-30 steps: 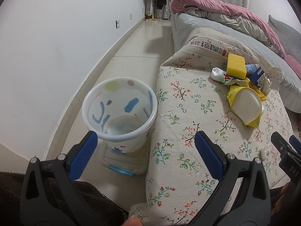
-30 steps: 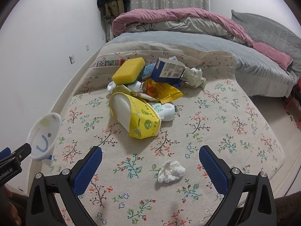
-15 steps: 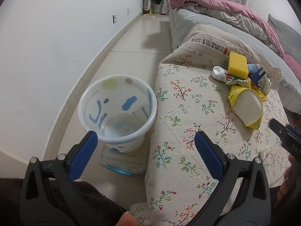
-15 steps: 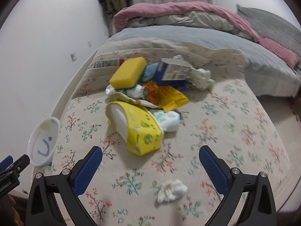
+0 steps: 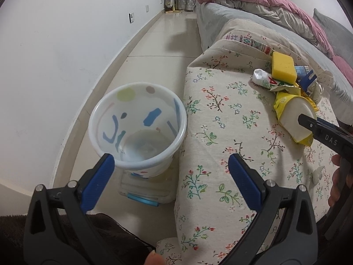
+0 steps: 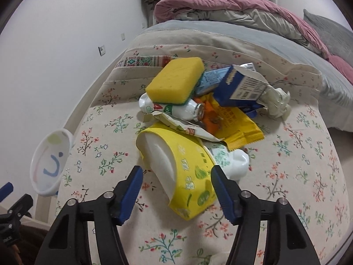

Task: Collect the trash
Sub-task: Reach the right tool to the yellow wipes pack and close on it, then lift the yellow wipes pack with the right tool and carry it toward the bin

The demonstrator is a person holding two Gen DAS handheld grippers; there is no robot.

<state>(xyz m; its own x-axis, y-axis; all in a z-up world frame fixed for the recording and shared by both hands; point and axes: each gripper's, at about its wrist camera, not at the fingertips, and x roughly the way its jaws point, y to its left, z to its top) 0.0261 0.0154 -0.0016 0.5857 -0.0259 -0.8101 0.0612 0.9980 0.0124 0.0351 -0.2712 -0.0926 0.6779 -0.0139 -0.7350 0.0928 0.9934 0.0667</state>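
- The right tool [image 6: 176, 190] is spread wide and empty, its blue pads either side of the near end of the yellow-sleeved white bottle [image 6: 176, 165], which lies on the flowered worktop [image 6: 286, 176] at the near edge of the trash pile.
- A good grip would likely close across the bottle body, not the loose sleeve.
- The left tool [image 5: 169, 176] is wide and empty, near the bin [image 5: 136, 128] standing on the floor against the worktop's side.
- "DAS" shows on the right tool's arm; package print is unreadable.
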